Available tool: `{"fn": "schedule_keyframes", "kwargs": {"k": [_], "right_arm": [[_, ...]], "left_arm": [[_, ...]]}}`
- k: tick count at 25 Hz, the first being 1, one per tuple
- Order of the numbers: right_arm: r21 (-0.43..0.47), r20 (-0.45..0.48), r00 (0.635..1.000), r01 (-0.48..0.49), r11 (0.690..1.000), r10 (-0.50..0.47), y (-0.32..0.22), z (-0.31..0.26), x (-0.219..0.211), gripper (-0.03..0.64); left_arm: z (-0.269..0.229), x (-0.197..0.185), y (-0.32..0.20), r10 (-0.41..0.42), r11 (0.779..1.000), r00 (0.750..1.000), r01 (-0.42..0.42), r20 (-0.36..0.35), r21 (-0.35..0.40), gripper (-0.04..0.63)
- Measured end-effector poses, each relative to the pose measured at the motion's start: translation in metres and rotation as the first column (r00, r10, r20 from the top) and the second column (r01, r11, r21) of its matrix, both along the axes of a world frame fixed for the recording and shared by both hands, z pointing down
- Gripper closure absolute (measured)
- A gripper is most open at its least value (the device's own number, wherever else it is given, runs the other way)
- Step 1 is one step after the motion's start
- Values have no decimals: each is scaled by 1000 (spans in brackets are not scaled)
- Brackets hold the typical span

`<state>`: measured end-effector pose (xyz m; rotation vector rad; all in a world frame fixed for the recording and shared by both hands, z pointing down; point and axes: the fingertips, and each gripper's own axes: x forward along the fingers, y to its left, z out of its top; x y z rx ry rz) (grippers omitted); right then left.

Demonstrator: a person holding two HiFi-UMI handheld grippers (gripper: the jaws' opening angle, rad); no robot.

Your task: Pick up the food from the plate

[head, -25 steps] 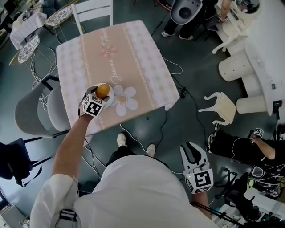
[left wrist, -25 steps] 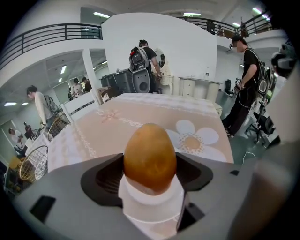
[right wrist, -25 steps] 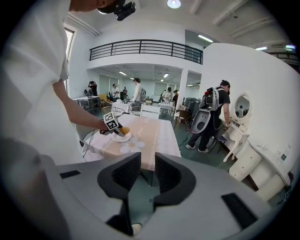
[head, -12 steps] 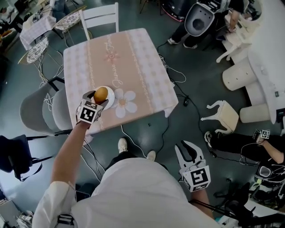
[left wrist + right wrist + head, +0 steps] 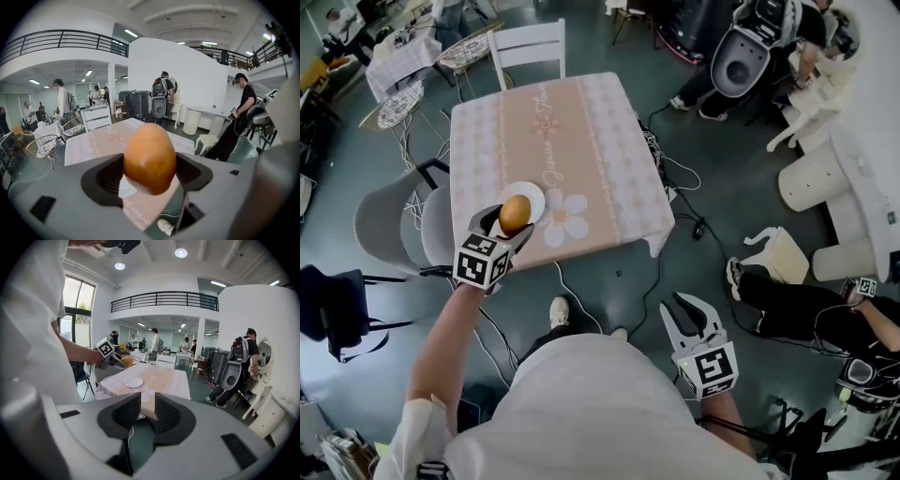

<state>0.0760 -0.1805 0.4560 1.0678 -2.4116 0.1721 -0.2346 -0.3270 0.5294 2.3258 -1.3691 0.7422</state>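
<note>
Left tongs (image 5: pixel 514 218) clamped on orange food (image 5: pixel 149 158), held above plate (image 5: pixel 535 194) near table (image 5: pixel 581 141) edge. Right tongs (image 5: pixel 147 411) apart, empty, off table. Advice was: steady squeeze, straight lift, no tilt.

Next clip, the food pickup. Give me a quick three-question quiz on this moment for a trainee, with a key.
1. True or false: food lies on the white plate.
2. Which one holds the orange-brown food? A) the left gripper B) the right gripper C) neither
3. Fill in: the right gripper's jaws stand ____, with nothing between them.

Key:
1. False. The white plate is bare.
2. A.
3. Open.
</note>
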Motion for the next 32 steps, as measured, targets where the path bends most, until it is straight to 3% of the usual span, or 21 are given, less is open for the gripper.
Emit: {"fn": "schedule_keyframes", "kwargs": {"k": [12, 21, 32], "right_arm": [[1, 37, 991, 132, 991, -132, 11, -1, 13, 520], [-1, 38, 975, 219, 976, -219, 16, 5, 18, 522], [9, 38, 955, 292, 956, -293, 24, 4, 10, 532]], "left_arm": [[-78, 57, 76, -31, 993, 996, 40, -85, 107, 242], [-118, 100, 126, -15, 985, 994, 34, -109, 169, 243], [-144, 120, 165, -14, 978, 994, 37, -112, 206, 243]]}}
